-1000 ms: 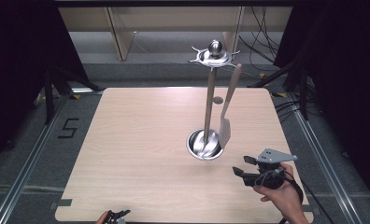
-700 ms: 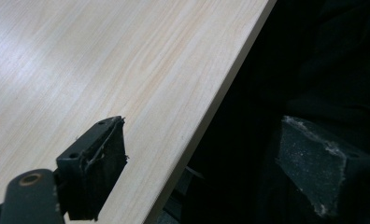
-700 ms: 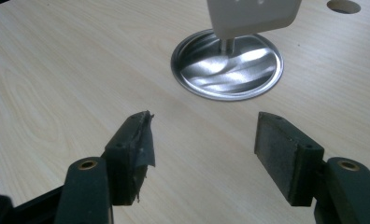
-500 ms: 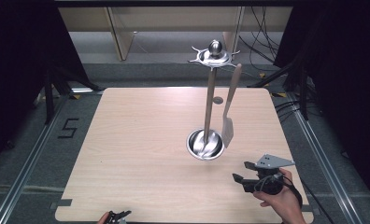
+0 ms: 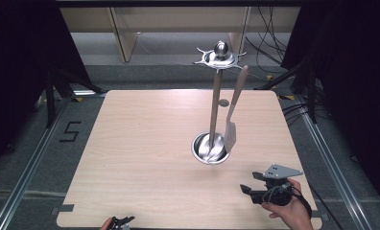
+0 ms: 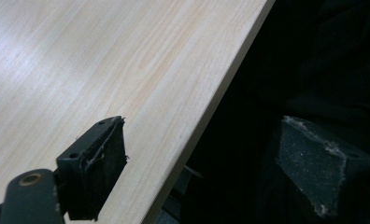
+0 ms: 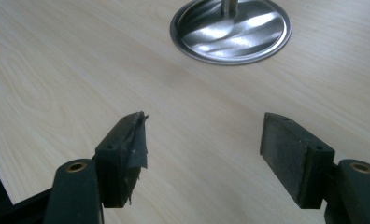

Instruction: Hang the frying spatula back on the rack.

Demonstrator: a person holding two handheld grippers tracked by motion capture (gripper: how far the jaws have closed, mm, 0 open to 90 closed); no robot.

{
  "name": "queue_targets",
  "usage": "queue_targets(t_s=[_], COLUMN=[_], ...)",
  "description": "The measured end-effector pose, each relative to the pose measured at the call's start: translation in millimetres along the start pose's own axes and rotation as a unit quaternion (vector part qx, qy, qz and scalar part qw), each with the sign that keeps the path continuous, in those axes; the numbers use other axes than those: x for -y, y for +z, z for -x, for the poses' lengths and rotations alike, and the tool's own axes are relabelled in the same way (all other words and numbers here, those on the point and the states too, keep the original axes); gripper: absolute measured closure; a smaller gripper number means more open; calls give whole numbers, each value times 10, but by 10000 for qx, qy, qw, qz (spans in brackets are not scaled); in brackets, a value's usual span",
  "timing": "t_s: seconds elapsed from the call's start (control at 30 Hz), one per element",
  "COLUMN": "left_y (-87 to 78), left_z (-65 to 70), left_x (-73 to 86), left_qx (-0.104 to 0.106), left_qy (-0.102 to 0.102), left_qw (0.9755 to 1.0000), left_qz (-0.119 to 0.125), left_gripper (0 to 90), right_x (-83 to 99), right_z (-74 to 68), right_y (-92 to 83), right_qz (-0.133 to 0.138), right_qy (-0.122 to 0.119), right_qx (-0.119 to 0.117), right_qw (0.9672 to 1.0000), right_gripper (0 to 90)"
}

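One spatula (image 5: 232, 115) hangs from the steel stand (image 5: 216, 103), blade by its base.

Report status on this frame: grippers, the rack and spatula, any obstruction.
Both grippers open, empty: right gripper near table's front right, left gripper at front edge. Spatula hangs on utensil rack. No obstruction between.

Black curtains (image 5: 15, 72) are hanging down both sides of the room, leaving it dim. A pale wooden shelf unit (image 5: 130, 28) is standing at the back — cables (image 5: 274, 43) are trailing over the grey floor (image 5: 29, 158) beside it, and metal rails (image 5: 27, 177) are flanking the light wood worktop (image 5: 145, 158).
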State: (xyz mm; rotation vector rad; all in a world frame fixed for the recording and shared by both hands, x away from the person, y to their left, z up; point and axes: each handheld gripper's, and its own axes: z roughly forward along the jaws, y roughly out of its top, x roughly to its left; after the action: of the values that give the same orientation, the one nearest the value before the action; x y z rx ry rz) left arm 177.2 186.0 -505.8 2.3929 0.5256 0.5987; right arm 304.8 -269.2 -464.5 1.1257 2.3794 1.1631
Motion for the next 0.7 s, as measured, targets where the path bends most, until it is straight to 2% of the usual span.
queue_targets(t_s=[0.03,0.13,0.2,0.23,0.27,0.3,0.4,0.47,0.53,0.57,0.63,0.67,0.7], left_y=[-1,3,4,4,5,6,12,13,14,15,16,15,15], left_z=[1,4,4,4,3,3,4,5,5,6,3,3,3], left_x=[0,1,0,0,-1,1,7,6,6,7,8,9,9], left_qx=[19,16,-6,-6,-39,-16,15,16,17,15,-2,4,4], left_qy=[-1,1,-4,-4,9,-14,-29,-28,-26,-28,0,-18,-18], left_qw=[10000,10000,10000,10000,10000,10000,10000,10000,10000,10000,10000,10000,10000], left_qz=[10,50,-12,-12,-33,-18,32,35,30,32,5,19,19], left_gripper=[149,149,149,149,149,150,150,150,150,149,149,150,149], right_x=[23,57,70,70,82,90,126,150,173,201,219,230,243], right_z=[-32,-42,-23,-23,-50,-32,-63,-52,-58,-90,-52,-57,-87], right_y=[5,18,20,20,18,15,-1,-11,-17,-26,-15,-12,-11], right_qz=[-71,-96,-98,-98,-129,-116,-119,-104,-124,-189,-137,-153,-184], right_qy=[145,119,-39,-39,88,-34,76,-6,10,191,-43,-42,90], right_qx=[3,-3,-16,-16,-42,-23,-48,-41,-41,-117,-17,-17,-34], right_qw=[9999,9999,9999,9999,9999,9999,9999,9999,9999,9996,9999,9999,9998], right_gripper=[325,325,324,324,325,324,322,320,318,318,318,318,318])
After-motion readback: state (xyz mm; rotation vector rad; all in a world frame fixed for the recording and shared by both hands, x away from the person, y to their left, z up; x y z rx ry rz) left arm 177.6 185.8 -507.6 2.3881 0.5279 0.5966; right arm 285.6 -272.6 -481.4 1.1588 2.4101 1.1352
